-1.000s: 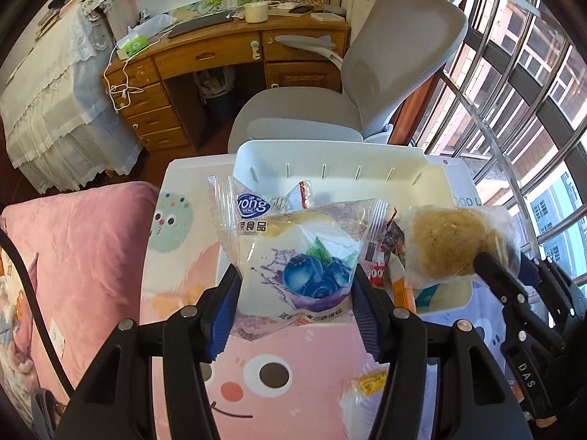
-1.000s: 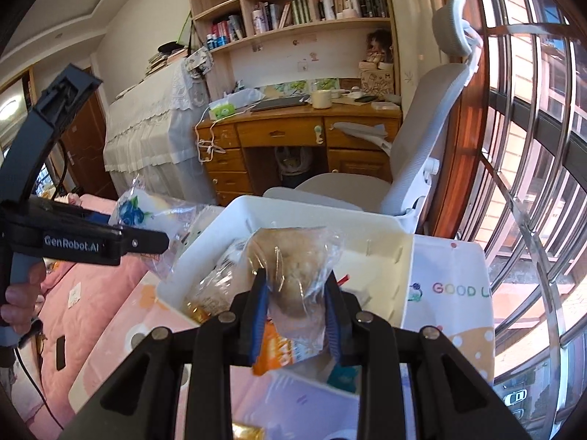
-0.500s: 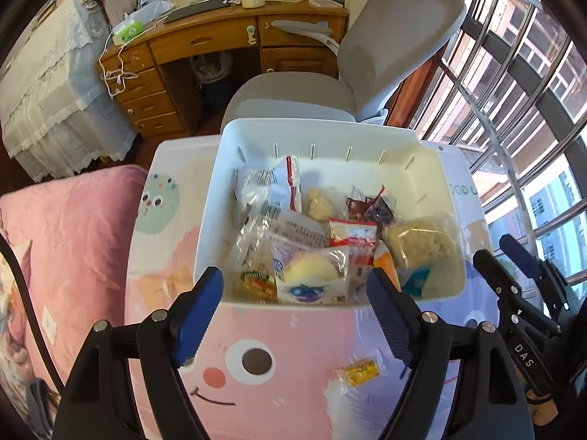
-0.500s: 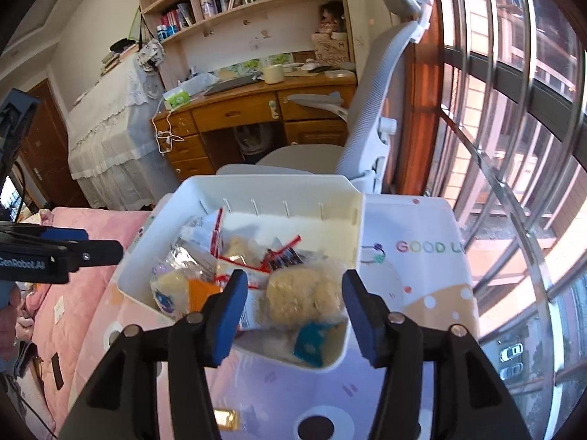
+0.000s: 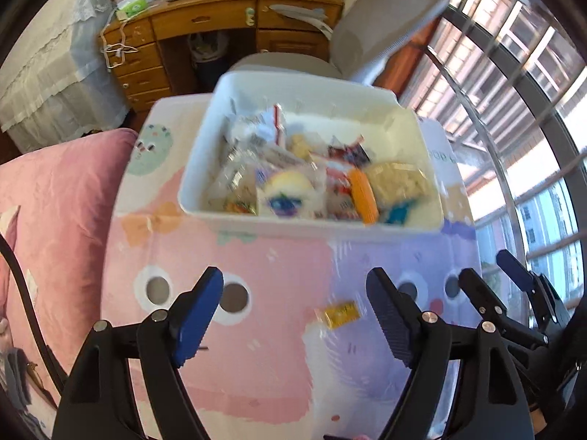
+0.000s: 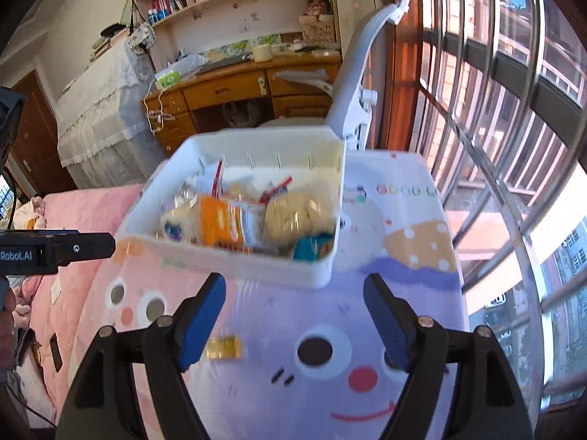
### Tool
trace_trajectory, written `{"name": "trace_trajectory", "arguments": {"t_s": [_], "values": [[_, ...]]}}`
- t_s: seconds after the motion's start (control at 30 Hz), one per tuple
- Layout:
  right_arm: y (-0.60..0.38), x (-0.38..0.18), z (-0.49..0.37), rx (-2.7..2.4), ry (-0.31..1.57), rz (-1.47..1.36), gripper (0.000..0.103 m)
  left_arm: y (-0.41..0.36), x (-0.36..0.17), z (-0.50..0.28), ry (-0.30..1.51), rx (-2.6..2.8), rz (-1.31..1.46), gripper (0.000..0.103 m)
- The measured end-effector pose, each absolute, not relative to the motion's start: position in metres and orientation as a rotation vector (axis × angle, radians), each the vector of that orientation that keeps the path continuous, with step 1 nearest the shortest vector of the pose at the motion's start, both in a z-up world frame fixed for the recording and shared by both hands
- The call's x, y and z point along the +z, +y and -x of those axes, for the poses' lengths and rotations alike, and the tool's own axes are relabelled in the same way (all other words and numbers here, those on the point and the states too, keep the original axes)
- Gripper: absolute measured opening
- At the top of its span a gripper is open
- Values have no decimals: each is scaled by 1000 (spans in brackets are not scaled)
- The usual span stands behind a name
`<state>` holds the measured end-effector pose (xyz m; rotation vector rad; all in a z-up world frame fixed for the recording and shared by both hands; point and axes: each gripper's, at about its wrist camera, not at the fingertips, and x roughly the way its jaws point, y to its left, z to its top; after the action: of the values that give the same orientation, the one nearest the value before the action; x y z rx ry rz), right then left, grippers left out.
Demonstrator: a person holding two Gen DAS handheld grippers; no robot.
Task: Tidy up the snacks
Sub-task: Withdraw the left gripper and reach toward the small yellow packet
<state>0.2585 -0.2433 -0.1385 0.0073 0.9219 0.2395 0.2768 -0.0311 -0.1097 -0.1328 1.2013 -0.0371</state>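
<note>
**One wrapped snack left outside the bin**

We find the left tool (image 5: 293,315) spread and empty. The right tool (image 6: 293,315) is opening, nothing between its jaws. Ahead of both, the white bin (image 5: 312,225) holds the packed snacks (image 5: 293,194). One yellow wrapped snack (image 5: 339,314) lies on the table (image 5: 256,366) just inside the left tool's right finger. We judge it the next pickup: lower, close, lift over the bin's near wall. Open table surrounds it; the right tool stands close alongside.

Left gripper (image 5: 295,293) wide and empty, right gripper (image 6: 293,299) opening, empty, both angled down.
</note>
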Motion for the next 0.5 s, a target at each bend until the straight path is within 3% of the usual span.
{"name": "trace_trajectory", "arguments": {"t_s": [0.5], "values": [[-247,-187,-197,212,1080,-33,86,-58,-176,-238,1243,-108,225,79]]}}
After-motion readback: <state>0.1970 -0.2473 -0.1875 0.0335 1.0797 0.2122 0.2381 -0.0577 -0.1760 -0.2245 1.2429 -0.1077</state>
